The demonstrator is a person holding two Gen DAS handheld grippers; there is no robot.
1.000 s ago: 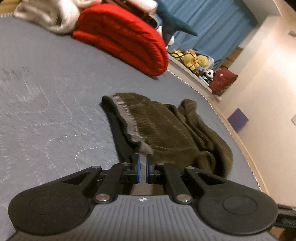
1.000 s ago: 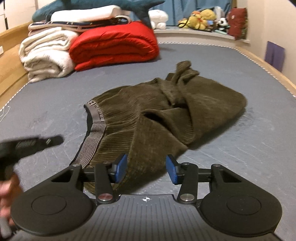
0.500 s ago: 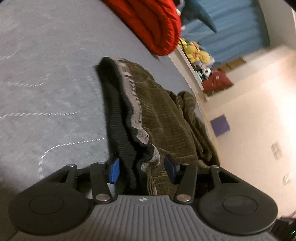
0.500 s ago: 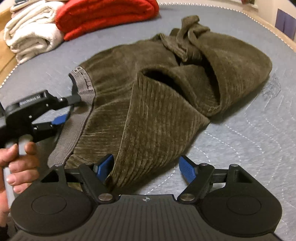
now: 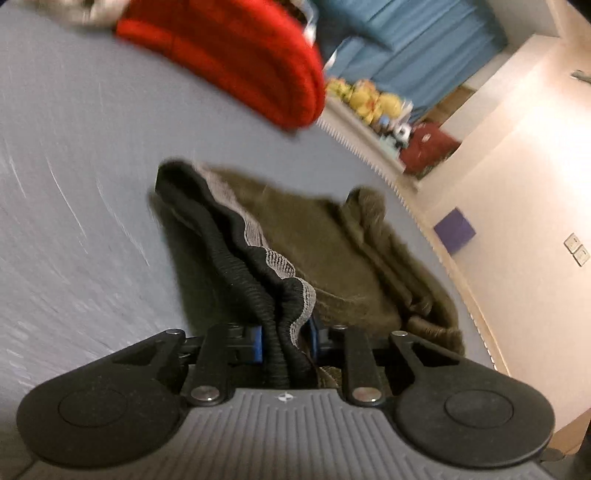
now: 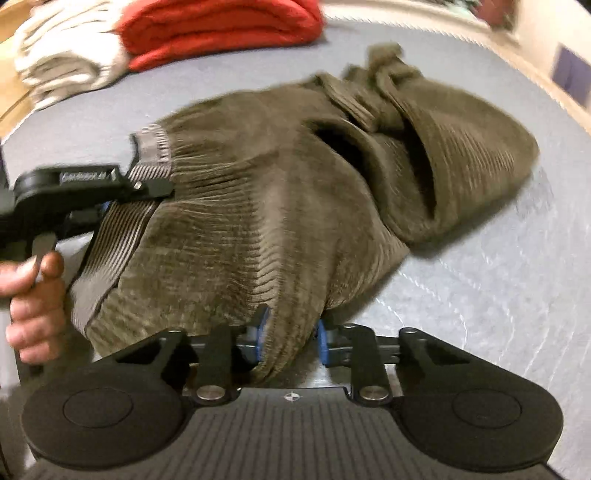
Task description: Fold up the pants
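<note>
A grey quilted mattress [image 6: 498,280] fills most of both views, with pale stitched curves across it. In the right wrist view, left to right: a wooden bed edge [image 6: 11,99], a blurred stack of folded white blankets [image 6: 62,62], a folded red blanket [image 6: 221,26], then a purple box [image 6: 570,72] against the wall. The left wrist view adds blue curtains [image 5: 406,40], yellow plush toys [image 5: 365,99] on a ledge, and a cream wall with 2 switches [image 5: 577,249].

The olive corduroy pants [image 6: 295,192] lie crumpled mid-mattress, grey striped waistband [image 6: 125,229] toward the left.

The left gripper [image 5: 286,341], held by the person's hand [image 6: 33,299], is closing, its blue pads pinching bunched waistband. The right gripper [image 6: 290,341] is closing too, a fold of corduroy clamped between its pads.

Motion blur smears the far objects; the pants' legs are buried in folds and cannot be told apart.
</note>
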